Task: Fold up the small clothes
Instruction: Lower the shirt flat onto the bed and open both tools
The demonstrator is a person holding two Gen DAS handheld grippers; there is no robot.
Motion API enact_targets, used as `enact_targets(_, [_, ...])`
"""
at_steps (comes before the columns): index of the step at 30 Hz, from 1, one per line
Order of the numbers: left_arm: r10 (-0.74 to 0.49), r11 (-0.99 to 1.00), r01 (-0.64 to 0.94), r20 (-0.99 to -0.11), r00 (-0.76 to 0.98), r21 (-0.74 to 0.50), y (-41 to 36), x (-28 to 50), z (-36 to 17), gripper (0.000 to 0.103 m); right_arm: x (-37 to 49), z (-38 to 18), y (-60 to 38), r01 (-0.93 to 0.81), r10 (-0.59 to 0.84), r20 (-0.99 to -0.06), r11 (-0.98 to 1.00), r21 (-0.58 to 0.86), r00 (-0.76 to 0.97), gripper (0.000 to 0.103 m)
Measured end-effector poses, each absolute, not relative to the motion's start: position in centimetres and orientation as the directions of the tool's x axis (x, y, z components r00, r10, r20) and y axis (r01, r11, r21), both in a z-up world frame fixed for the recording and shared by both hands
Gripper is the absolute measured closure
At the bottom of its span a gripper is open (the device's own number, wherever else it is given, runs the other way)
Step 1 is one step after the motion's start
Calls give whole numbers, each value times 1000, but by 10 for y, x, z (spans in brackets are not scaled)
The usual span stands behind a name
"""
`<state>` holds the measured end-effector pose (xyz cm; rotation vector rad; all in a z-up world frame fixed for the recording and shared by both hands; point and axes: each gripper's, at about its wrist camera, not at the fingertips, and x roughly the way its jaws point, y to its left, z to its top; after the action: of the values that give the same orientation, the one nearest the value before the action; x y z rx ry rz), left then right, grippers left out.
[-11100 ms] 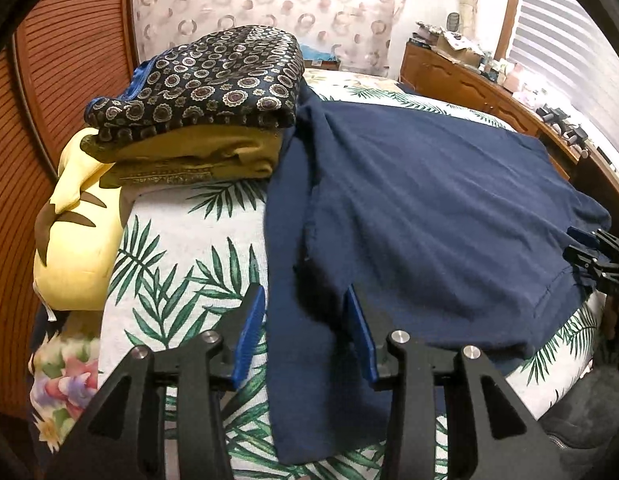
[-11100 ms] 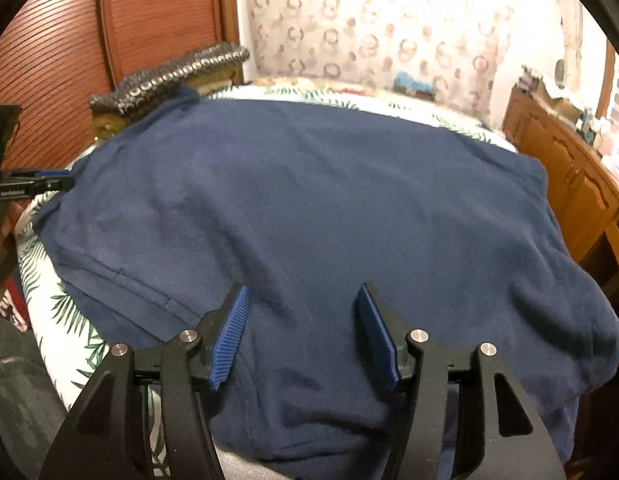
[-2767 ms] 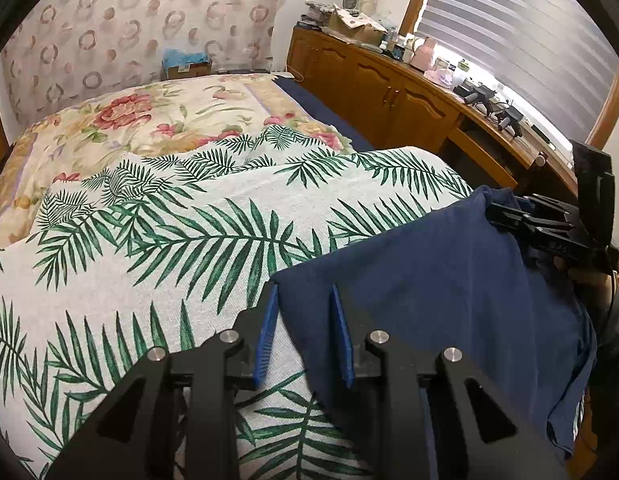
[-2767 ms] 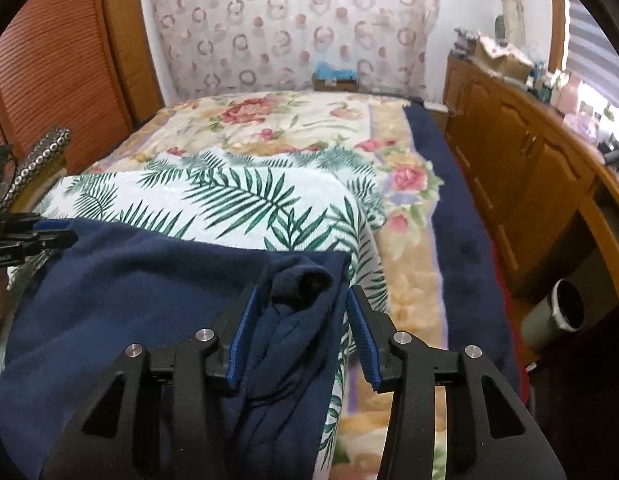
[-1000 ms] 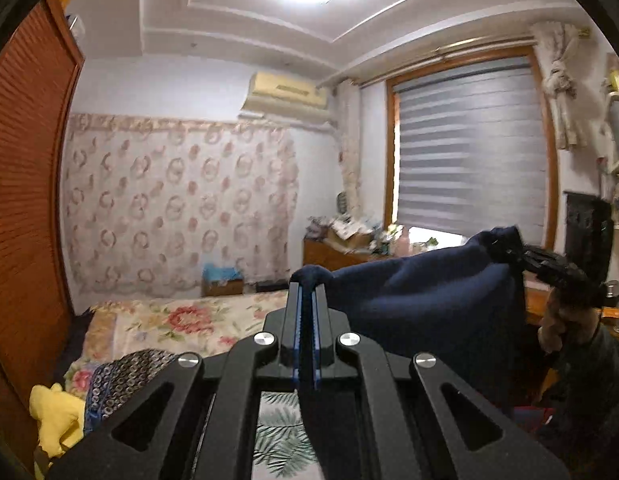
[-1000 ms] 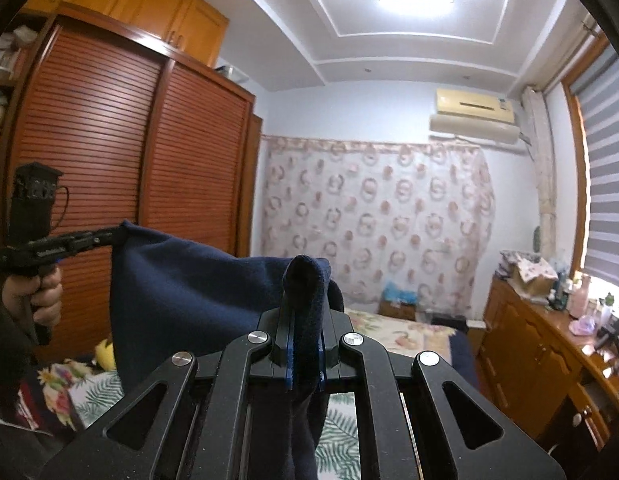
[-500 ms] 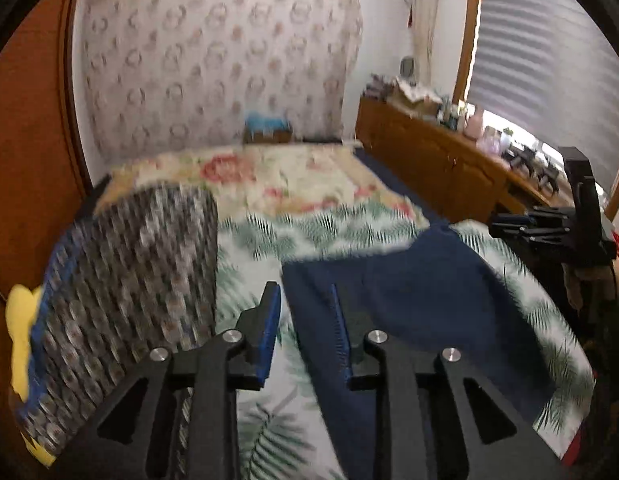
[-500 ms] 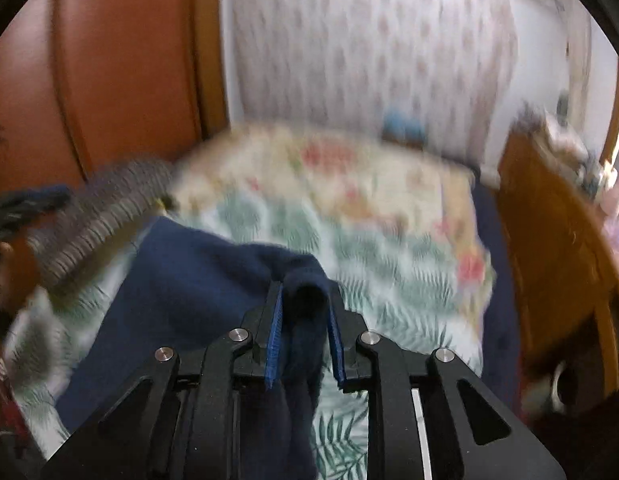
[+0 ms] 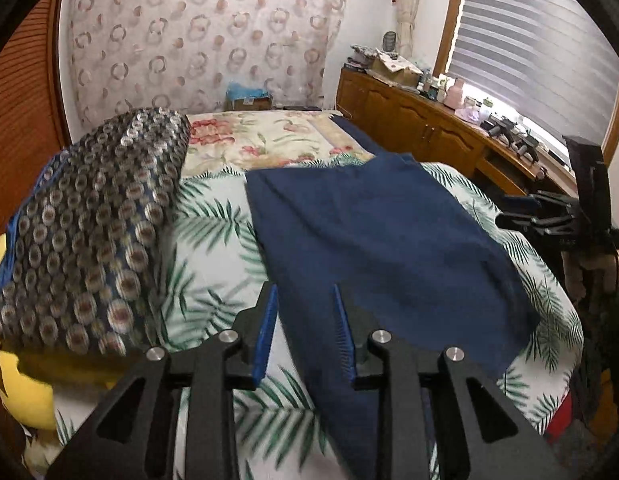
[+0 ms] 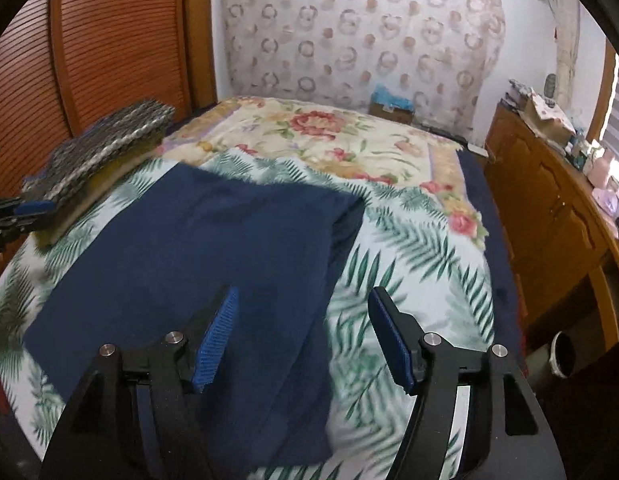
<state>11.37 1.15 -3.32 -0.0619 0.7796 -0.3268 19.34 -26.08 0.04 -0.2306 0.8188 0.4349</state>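
Basically 1 navy garment point(image 9: 373, 240), 2 folded point(image 9: 89, 232).

1. You've got the bed point(image 9: 213, 216) in front of you, covered near you with a white sheet printed with green palm leaves.
2. Farther back, a cream floral blanket point(image 10: 349, 136) takes over, running toward the far wall.
3. Flat on the leaf sheet lies the navy garment point(image 9: 381, 240), folded into a rough rectangle, its near edge reaching the edge of the bed.
4. To its left sits a stack of folded clothes point(image 9: 93, 224), apart from the navy piece: a dark patterned one on top, a yellowish one beneath.
5. A yellow soft thing point(image 9: 25, 396) rests at the left edge by that stack.
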Motion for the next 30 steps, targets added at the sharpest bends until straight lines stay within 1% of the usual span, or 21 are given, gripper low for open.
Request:
enact_targets(3, [-302, 950, 268, -695, 652, -161, 6, 103, -39, 77, 171, -8, -265, -461, 310, -752, 887, 8, 582, 34])
enact_targets(11, [-281, 953, 270, -733, 620, -138, -6, 84, -55, 77, 121, -38, -273, -439, 323, -764, 896, 58, 558, 34])
enact_targets(15, [-281, 952, 274, -741, 610, -136, -12, 82, -59, 77, 112, -44, -281, -413, 327, -766, 907, 88, 554, 34])
enact_targets(23, [-264, 955, 271, -749, 608, -117, -17, 72, -63, 77, 103, -50, -286, -397, 321, -772, 913, 97, 548, 34])
enact_targets(30, [-290, 950, 274, -735, 613, -146, -16, 59, -60, 77, 98, -57, -278, -407, 314, -785, 909, 86, 535, 34])
